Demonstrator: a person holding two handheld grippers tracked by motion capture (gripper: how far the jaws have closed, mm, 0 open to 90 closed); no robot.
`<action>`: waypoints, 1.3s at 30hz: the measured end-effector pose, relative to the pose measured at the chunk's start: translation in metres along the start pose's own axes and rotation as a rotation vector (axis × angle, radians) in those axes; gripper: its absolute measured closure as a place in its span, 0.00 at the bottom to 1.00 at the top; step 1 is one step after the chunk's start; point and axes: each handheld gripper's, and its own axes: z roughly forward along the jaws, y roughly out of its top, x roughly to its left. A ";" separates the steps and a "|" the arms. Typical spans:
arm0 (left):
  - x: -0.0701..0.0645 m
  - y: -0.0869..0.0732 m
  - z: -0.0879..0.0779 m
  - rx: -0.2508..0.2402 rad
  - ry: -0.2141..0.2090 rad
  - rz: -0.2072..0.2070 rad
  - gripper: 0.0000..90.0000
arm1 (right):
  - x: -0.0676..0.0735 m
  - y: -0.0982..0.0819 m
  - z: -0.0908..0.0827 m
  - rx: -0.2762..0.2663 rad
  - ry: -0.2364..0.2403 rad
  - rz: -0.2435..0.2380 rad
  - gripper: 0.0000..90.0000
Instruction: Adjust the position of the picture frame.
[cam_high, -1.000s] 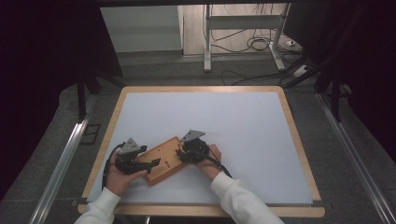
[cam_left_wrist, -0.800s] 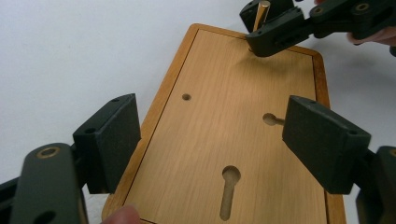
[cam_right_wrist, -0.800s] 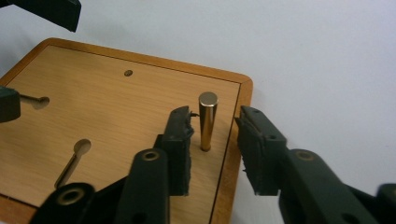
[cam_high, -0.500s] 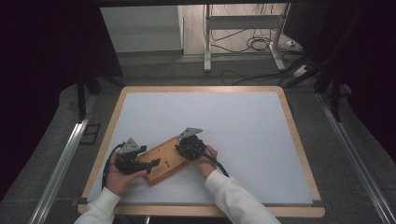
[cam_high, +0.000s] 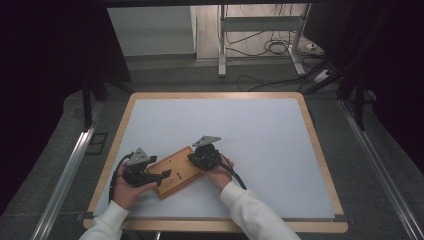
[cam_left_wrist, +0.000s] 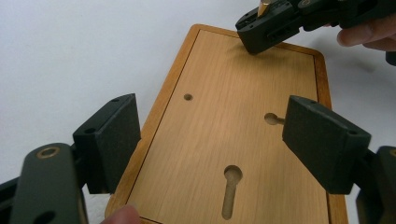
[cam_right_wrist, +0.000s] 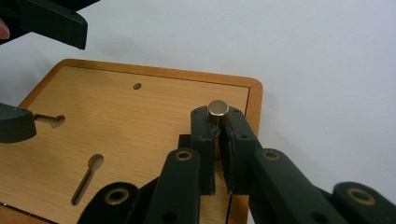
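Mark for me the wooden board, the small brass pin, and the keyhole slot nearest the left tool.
wooden board (cam_high: 176, 172): high view, bare middle of its top face.
brass pin (cam_right_wrist: 217, 108): right gripper view, its round top end, between the right tool's jaws.
keyhole slot (cam_left_wrist: 230, 189): left gripper view, the slot's narrow stem.

Lit evenly and softly from above, with the white table (cam_high: 260, 130) bright against dark, murky surroundings. Faint, diffuse shadows only. No glare. High view slightly soft and grainy. Nearest jaws blurred in both gripper views; wooden board (cam_left_wrist: 243, 121) sharp.
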 end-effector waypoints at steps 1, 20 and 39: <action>0.000 0.000 -0.001 -0.004 0.001 0.003 0.21 | 0.000 0.000 0.000 -0.001 0.003 0.000 0.94; -0.006 0.003 -0.006 -0.059 0.007 0.036 0.22 | -0.024 -0.009 -0.052 -0.079 -0.068 -0.032 0.94; -0.007 0.003 -0.005 -0.051 -0.002 0.035 0.22 | -0.055 -0.027 -0.091 -0.097 -0.095 -0.012 0.94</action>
